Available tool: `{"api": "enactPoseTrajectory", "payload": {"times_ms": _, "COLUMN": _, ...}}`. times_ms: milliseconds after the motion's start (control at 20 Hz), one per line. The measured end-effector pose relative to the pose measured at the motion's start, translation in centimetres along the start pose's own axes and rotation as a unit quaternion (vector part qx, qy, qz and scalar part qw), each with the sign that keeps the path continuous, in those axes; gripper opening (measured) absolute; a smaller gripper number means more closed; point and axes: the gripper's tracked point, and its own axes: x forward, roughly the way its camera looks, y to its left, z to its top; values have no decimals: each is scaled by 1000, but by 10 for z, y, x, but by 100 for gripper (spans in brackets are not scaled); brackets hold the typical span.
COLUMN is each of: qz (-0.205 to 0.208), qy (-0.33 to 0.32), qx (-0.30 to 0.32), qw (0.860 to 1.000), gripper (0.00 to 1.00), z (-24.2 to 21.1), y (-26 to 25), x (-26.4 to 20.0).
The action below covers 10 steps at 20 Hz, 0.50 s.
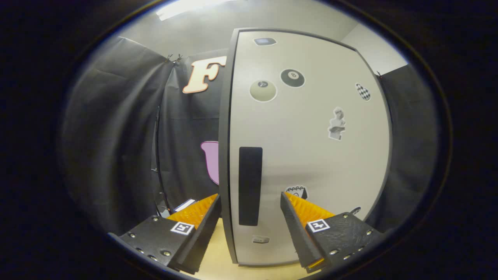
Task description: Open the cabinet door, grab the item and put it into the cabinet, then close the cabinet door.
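Standing upright just ahead of the claw (251, 200) is a tall pale-grey cabinet door with a dark frame (311, 155), shut flat against its cabinet, its left edge running down between the two fingers. Claw: spread wide, gripping nothing; the left finger (202, 221) sits to the left of the door's edge, the right finger (299, 221) in front of the door face, whether it touches cannot be told. Handle: a long black vertical rectangular recess (249, 186) near the door's left edge, its lower part lying between the fingertips. Door face decoration: a round black eight-ball sticker (292, 77), a round pale ball sticker (263, 90) beside it, a small checkered oval sticker (363, 91) toward the right edge, a grey statue-bust sticker (337, 123) lower down, and a notepad sticker (297, 191) just above the right finger. Support: a light wooden desk (218, 256) visible under the fingers, at the foot of the door. Surround: black cloth wall (116, 136) hanging left and right of the cabinet.
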Motion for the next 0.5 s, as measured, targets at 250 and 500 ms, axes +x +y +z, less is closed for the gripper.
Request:
{"api": "enactPoseTrajectory", "payload": {"times_ms": 250, "qz": -7, "qy": 1, "qx": -3, "qw": 1000, "gripper": 74, "z": 0, "y": 4, "x": 21}}
{"api": "enactPoseTrajectory", "payload": {"times_ms": 500, "qz": -10, "qy": 10, "qx": 21, "qw": 1000, "gripper": 40, "z": -2, "y": 2, "x": 27}}
